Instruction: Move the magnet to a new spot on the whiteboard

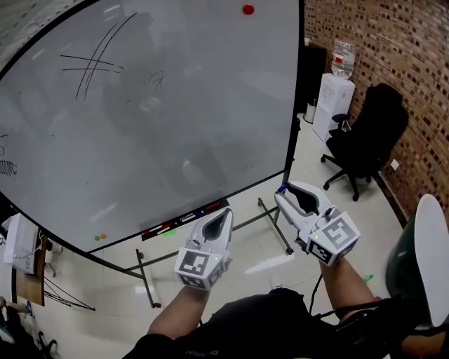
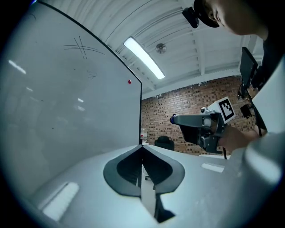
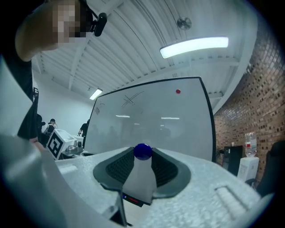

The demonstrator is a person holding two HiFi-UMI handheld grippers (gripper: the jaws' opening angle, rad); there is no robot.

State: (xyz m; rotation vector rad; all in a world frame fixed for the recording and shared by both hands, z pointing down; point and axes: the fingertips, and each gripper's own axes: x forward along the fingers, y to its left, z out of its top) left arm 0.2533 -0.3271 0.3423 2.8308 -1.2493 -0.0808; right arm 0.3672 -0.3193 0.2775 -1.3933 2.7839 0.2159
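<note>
The whiteboard (image 1: 175, 105) fills the upper left of the head view, with a red magnet (image 1: 248, 9) stuck near its top edge. My right gripper (image 1: 283, 191) hangs below the board's lower right corner, shut on a small blue magnet (image 3: 142, 151) pinched at the jaw tips; the blue magnet (image 1: 282, 188) is clear of the board. The red magnet (image 3: 178, 91) shows high on the whiteboard (image 3: 147, 120) in the right gripper view. My left gripper (image 1: 226, 212) is beside it to the left, jaws together with nothing held, and the left gripper (image 2: 141, 147) points past the board's right edge.
Markers lie in the pen tray (image 1: 182, 221) under the board. Two small dots, orange and green (image 1: 100, 237), sit at the board's lower left. A black office chair (image 1: 365, 137) and a water dispenser (image 1: 333, 98) stand at the right by the brick wall. Stand legs (image 1: 273, 224) cross the floor.
</note>
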